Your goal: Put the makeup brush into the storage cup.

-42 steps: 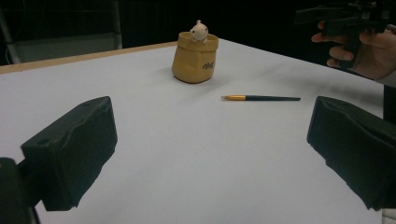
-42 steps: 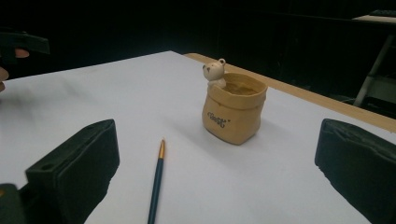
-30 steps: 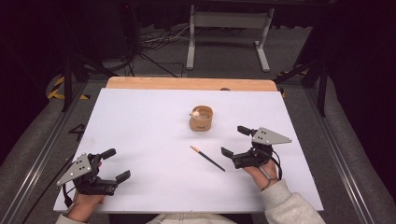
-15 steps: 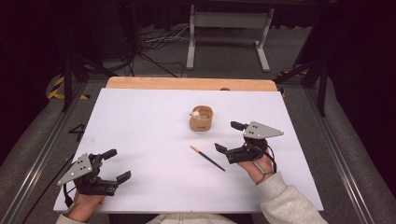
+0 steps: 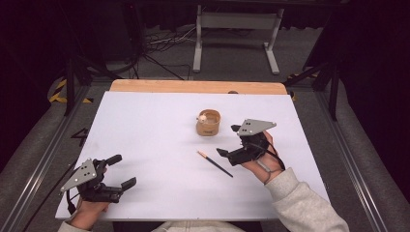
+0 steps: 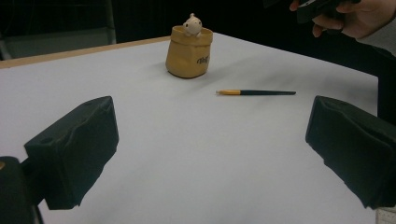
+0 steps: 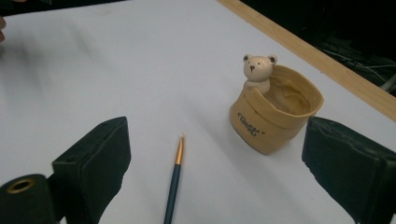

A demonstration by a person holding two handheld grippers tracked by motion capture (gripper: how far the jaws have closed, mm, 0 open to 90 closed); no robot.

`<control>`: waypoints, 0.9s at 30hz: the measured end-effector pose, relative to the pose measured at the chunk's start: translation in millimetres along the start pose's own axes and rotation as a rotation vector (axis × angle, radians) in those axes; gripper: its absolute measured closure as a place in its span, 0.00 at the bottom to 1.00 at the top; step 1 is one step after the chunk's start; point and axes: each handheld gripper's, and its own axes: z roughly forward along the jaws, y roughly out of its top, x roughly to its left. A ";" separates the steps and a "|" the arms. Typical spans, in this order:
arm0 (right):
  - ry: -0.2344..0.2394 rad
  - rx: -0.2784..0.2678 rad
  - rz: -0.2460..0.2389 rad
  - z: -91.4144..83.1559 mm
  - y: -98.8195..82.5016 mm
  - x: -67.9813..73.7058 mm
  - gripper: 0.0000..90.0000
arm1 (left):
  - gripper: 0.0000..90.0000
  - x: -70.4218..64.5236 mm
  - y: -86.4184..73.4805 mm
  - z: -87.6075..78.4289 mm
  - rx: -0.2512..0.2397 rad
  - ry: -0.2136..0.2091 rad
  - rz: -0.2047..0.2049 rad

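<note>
A tan pot (image 5: 208, 122) shaped like a paper bag, with a small bear figure on its rim, stands upright mid-table. A dark paintbrush (image 5: 215, 163) with an orange ferrule lies flat just in front of it. My right gripper (image 5: 227, 140) hovers above the table right of the brush, pointing left. Its jaws have just been closing a little but stay wide, with nothing between them. In the right gripper view the pot (image 7: 273, 116) and brush (image 7: 173, 182) lie ahead of the right gripper (image 7: 222, 165). My left gripper (image 5: 123, 170) rests open at the near left.
A white sheet (image 5: 145, 125) covers the table, and a wooden strip (image 5: 193, 86) shows along its far edge. Dark floor, cables and a metal stand (image 5: 237, 29) lie beyond. In the left gripper view, the pot (image 6: 189, 51) and brush (image 6: 256, 92) lie ahead of the left gripper (image 6: 212, 149).
My right hand has lifted off the table and moved left and away, toward the pot and brush. The left hand has kept still.
</note>
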 end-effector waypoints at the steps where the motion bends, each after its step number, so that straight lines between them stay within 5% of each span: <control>1: -0.001 0.012 -0.004 0.9 1.3 -0.3 0.09 | 0.04 0.1 0.1 0.1 0.001 0.001 0.003; 27: 0.068 0.336 -0.084 28.9 37.3 -3.5 0.12 | 0.04 0.5 -0.4 0.2 -0.003 -0.003 -0.003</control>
